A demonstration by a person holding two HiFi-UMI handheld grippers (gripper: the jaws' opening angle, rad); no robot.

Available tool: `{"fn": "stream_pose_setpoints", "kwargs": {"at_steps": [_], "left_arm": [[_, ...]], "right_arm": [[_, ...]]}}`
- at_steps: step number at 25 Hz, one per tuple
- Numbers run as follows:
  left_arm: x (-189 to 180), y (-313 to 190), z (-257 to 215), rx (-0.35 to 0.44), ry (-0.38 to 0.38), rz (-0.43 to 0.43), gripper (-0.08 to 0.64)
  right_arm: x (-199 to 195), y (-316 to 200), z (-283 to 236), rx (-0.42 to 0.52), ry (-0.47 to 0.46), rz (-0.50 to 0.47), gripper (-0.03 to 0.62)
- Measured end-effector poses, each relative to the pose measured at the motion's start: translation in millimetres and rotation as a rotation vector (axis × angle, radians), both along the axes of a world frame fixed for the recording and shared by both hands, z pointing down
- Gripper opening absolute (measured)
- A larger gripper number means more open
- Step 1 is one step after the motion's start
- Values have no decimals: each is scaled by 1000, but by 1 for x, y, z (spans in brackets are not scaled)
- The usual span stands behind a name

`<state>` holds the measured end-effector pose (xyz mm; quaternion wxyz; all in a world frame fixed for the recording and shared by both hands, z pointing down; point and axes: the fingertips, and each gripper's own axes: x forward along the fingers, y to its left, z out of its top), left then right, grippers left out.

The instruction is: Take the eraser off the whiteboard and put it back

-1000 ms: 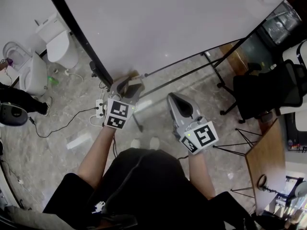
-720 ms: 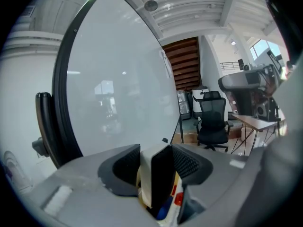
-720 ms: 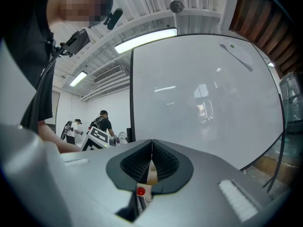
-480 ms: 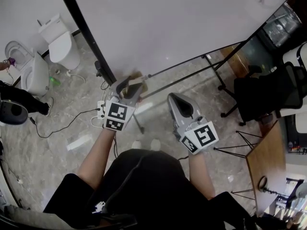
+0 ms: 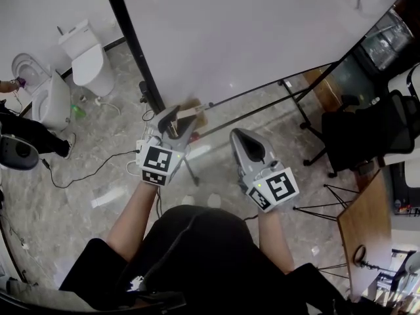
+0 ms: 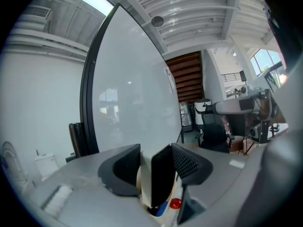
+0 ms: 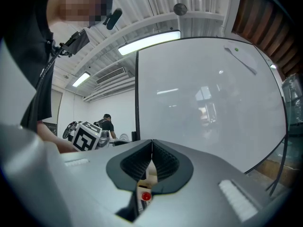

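Observation:
The eraser [image 5: 191,112], a pale block with a dark felt side [image 6: 160,174], sits between the jaws of my left gripper [image 5: 178,118], which is shut on it. In the left gripper view the gripper [image 6: 156,159] points at the lower part of the whiteboard [image 6: 132,89], a short way off its surface. The whiteboard [image 5: 262,31] is blank white in a black frame. My right gripper [image 5: 244,140] hangs beside the left one, shut with nothing in it [image 7: 151,161], and faces the same board [image 7: 208,93].
The board's black stand legs [image 5: 308,100] run across the marble floor. White floor units [image 5: 85,61] and cables with a power strip [image 5: 139,155] lie at the left. A black office chair [image 5: 364,133] and a wooden table [image 5: 367,225] stand at the right.
My left gripper has lifted a little with the eraser, closer to the board's lower edge. The right gripper has stayed where it was.

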<state>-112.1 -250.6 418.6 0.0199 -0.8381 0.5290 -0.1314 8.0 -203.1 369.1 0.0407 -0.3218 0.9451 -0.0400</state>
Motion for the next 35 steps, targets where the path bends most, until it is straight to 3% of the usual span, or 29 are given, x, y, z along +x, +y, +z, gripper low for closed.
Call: {"fn": "stream_pose_setpoints", "kwargs": {"at_steps": [14, 18, 22, 35], "left_arm": [[-29, 49, -73, 123, 129, -52, 216], [-45, 57, -76, 129, 100, -79, 216], [-56, 62, -76, 125, 127, -109, 216], [-54, 67, -77, 145, 146, -89, 213]], "right_arm": [[-12, 4, -20, 52, -8, 1, 9], [-9, 4, -22, 61, -6, 16, 9], [-4, 3, -24, 64, -7, 34, 9], [1, 7, -24, 63, -10, 58, 9]]}}
